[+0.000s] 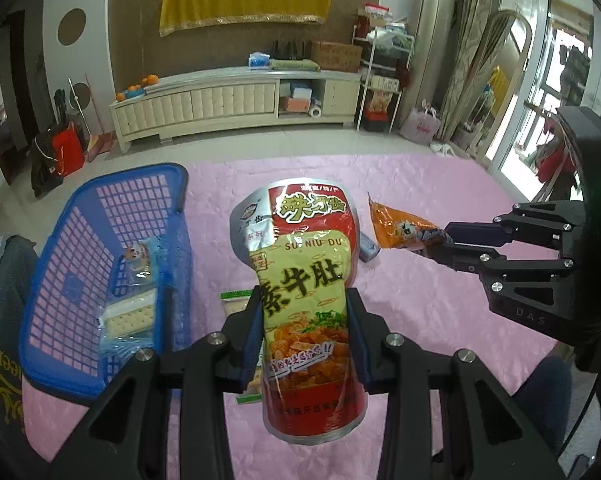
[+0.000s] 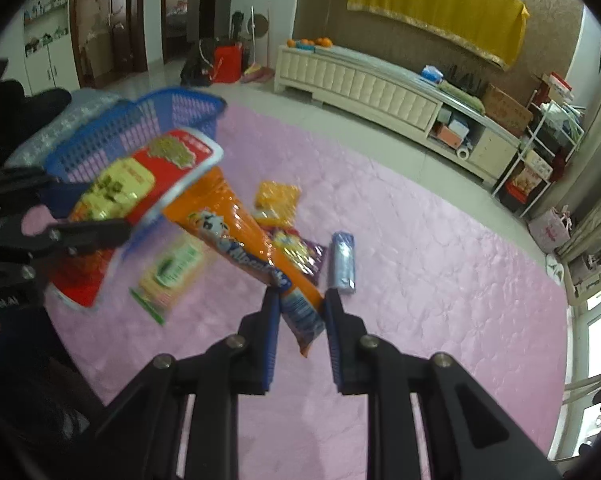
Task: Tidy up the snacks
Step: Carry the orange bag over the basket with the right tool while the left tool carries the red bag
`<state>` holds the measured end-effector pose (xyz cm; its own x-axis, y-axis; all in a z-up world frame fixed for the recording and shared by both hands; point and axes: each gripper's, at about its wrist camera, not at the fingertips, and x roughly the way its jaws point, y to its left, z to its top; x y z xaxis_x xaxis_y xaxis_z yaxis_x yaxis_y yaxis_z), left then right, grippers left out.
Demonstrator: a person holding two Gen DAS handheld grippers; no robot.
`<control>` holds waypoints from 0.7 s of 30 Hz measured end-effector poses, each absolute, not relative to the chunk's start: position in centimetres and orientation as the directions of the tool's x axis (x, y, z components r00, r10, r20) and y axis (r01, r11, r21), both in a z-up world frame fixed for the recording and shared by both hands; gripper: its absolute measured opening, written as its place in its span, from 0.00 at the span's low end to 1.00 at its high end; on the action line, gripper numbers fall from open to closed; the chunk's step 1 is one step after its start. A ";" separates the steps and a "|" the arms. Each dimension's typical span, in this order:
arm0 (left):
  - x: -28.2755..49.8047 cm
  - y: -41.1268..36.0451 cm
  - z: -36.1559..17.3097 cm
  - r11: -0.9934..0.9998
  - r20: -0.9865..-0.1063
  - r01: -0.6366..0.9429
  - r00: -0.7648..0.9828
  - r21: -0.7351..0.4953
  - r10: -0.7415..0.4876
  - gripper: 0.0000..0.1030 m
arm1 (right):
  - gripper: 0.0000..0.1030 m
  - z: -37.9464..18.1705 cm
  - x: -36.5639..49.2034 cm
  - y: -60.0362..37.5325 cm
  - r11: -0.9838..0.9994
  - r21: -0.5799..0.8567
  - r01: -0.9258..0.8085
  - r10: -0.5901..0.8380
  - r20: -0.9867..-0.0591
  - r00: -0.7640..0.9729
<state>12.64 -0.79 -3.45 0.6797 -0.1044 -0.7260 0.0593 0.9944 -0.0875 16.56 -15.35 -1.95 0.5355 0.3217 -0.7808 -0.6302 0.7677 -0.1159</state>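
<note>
My left gripper [image 1: 306, 300] is shut on a big red and yellow snack pouch [image 1: 304, 280] and holds it up above the pink cloth. A blue mesh basket [image 1: 60, 280] stands to its left with a cracker pack [image 1: 130, 318] and a clear packet inside. My right gripper [image 2: 300, 300] is shut on an orange snack bag [image 2: 236, 232], lifted off the cloth. In the left wrist view that orange bag [image 1: 400, 228] hangs from the right gripper [image 1: 440, 242] at the right. The red pouch [image 2: 116, 200] and basket [image 2: 140, 128] lie to the left in the right wrist view.
On the pink cloth [image 2: 420, 240] lie a green-edged cracker pack [image 2: 168, 272], a yellow packet [image 2: 278, 196], a purple packet [image 2: 300, 256] and a small blue-silver pack [image 2: 342, 260]. A grey cushion [image 1: 4, 320] lies left of the basket. A long white cabinet [image 1: 236, 100] stands against the far wall.
</note>
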 end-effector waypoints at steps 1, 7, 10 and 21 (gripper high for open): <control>12.3 -0.4 -2.9 0.995 -0.720 0.058 0.687 -0.079 -0.098 0.35 | 0.25 -1.5 16.2 -15.0 0.769 -0.108 -0.630 0.332 -0.775 0.538; 11.1 1.9 -1.1 0.998 -0.699 0.041 0.712 -0.052 -0.066 0.35 | 0.25 0.4 15.5 -12.0 0.764 -0.080 -0.641 0.372 -0.757 0.537; 10.4 4.1 0.0 0.999 -0.687 0.019 0.726 -0.038 -0.040 0.35 | 0.25 1.3 15.3 -10.4 0.758 -0.077 -0.647 0.389 -0.743 0.544; 9.2 12.4 2.2 0.996 -0.653 -0.090 0.755 -0.022 0.054 0.35 | 0.25 2.3 15.7 -3.5 0.734 0.036 -0.678 0.478 -0.737 0.478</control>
<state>9.19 12.43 2.21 0.7553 0.0536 -0.6531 -0.0898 0.9957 -0.0222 15.69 -3.52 2.33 0.4779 0.4780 -0.7370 -0.6784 0.7338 0.0360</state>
